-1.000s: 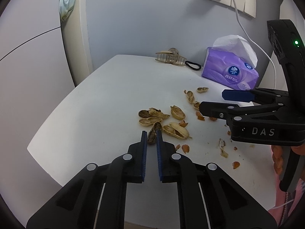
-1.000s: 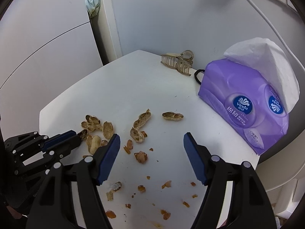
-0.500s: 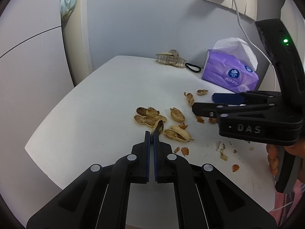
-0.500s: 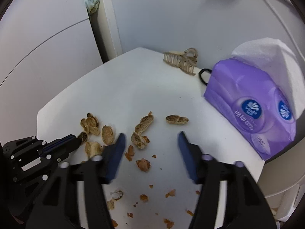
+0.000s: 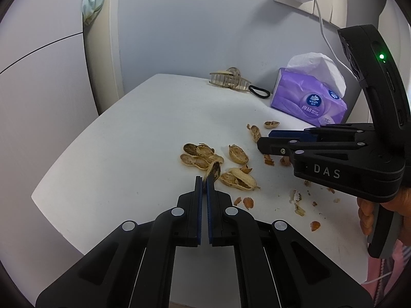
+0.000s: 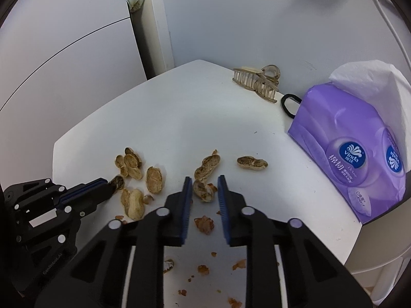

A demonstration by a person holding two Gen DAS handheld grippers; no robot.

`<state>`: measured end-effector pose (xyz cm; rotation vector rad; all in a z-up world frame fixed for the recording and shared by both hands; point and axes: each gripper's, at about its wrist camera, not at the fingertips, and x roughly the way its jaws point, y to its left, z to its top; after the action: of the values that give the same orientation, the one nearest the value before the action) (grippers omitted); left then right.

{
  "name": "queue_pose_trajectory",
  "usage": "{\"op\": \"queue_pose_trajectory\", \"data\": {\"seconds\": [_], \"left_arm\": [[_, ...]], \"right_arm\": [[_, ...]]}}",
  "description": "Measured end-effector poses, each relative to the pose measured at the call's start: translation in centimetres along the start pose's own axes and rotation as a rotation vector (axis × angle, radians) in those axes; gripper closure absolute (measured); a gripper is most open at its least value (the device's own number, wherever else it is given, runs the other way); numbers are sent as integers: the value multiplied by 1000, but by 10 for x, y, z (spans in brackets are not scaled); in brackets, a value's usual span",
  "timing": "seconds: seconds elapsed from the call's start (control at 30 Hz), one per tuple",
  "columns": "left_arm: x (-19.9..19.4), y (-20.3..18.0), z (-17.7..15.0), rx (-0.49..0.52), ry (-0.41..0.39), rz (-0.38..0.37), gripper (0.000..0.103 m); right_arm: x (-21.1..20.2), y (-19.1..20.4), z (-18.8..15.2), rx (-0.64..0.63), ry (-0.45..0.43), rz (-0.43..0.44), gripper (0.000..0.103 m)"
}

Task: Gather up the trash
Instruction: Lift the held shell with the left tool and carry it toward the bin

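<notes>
White table (image 5: pixel 128 138): shell (image 5: pixel 213 170) pinched between left gripper (image 5: pixel 203 183) tips.

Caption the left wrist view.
Left tongs pinch a peanut shell above scattered shells on the white table.

Peanut shells (image 6: pixel 133 164) are lying scattered mid-surface (image 6: pixel 159 118), crumbs (image 6: pixel 204 224) sitting nearer the front edge. Tissue pack (image 6: pixel 349 151) is standing at the right, against the wall. Hair clip (image 6: pixel 257 82) and hair tie (image 6: pixel 289 105) are resting behind, left of the pack.
</notes>
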<state>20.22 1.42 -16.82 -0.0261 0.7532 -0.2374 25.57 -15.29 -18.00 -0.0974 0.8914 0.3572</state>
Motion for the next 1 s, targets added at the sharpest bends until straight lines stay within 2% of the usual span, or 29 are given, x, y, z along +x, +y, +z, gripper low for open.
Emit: {"op": "queue_pose_trajectory", "data": {"seconds": [0.53,1.0], "left_arm": [[-6,-7,2,0,-7,-1,101],[-53,-13,11,-1,-61,24,101]], "right_arm": [[-14,0,-4,0,-17,30,85],[-57,28,-3,-22,-52,74,85]]}}
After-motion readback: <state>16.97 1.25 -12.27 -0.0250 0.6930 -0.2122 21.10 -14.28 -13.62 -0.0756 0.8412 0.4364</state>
